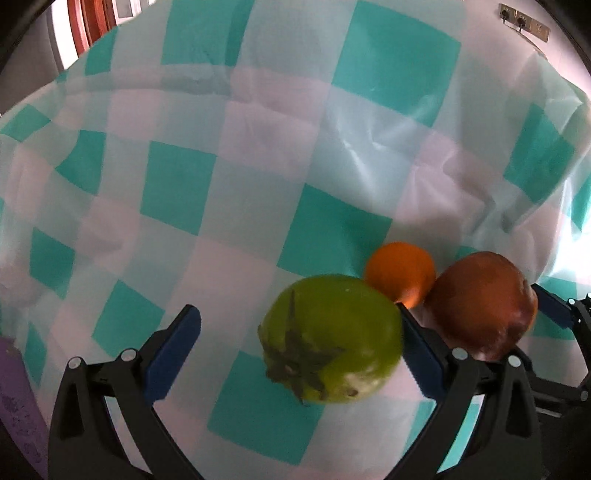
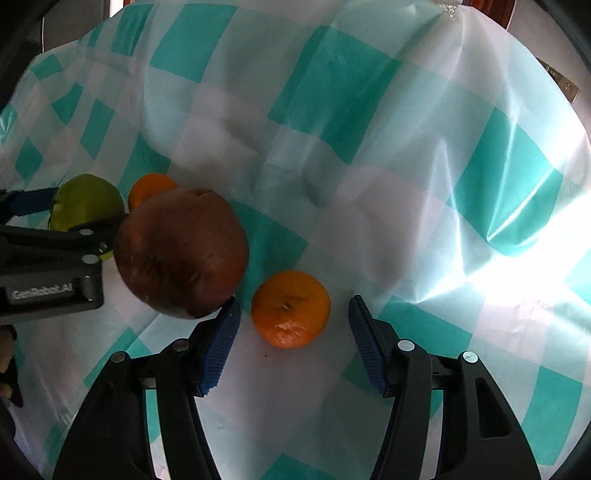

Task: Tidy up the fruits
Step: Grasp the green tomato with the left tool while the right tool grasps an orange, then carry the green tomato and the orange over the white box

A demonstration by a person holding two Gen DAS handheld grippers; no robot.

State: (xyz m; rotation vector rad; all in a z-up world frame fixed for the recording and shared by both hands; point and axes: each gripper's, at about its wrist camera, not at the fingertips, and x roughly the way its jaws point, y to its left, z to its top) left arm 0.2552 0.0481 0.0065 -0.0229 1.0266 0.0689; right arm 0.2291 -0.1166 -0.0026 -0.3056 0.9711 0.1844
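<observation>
A green persimmon-like fruit (image 1: 332, 338) lies between the jaws of my open left gripper (image 1: 301, 325), against its right finger. Behind it sit an orange (image 1: 399, 273) and a dark red apple (image 1: 484, 304). In the right wrist view my open right gripper (image 2: 293, 321) brackets a second orange (image 2: 290, 309) without touching it. The red apple (image 2: 181, 254) rests just past the left finger. The green fruit (image 2: 86, 205) and the first orange (image 2: 149, 192) sit behind it, with the left gripper (image 2: 51, 236) around the green fruit.
A wrinkled teal-and-white checked cloth (image 1: 258, 166) covers the table. A purple object (image 1: 14, 406) lies at the left edge. Wall sockets (image 1: 522, 20) show at the top right. Bright glare falls on the cloth (image 2: 517, 280) at the right.
</observation>
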